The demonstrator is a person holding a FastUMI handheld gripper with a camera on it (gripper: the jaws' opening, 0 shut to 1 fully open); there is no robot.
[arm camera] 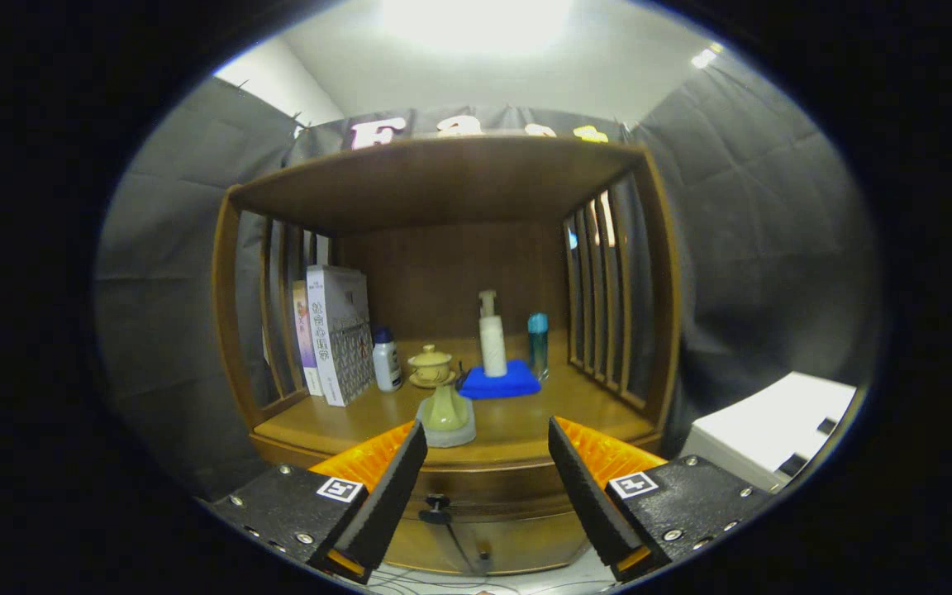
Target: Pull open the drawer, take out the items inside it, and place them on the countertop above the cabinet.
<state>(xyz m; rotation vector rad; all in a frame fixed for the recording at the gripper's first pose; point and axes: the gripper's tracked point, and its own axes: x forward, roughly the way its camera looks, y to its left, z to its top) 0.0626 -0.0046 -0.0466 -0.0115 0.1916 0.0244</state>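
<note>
gripper view has us looking along our gripper (486,471) at a wooden cabinet (443,190). our two fingers (389,487) are spread wide apart and hold nothing; they hang in the air short of the cabinet front, touching nothing.

between our fingers and slightly below their tips we see the drawer (484,487), closed, with its small dark knob (436,502) just inside our left finger. we cannot see what lies inside it.

just beyond our fingertips runs the countertop (525,421). nearest to us on it, just ahead of the left fingertip, sits a pale green ornament (446,413) on a light base. farther beyond it we see a small yellowish lidded cup (430,365) on a saucer, and beside that, to the left, a small white bottle (386,359) with a blue cap. farther left stand upright books (335,330), close against the slatted side of the cabinet.

straight ahead between our fingers, well beyond them, a folded blue cloth (499,383) lies flat, and a tall white pump bottle (492,335) stands on it. just to the right of the cloth stands a slim teal bottle (537,343).

off to the right of our right finger, outside the cabinet, we see a white box (773,430).
</note>
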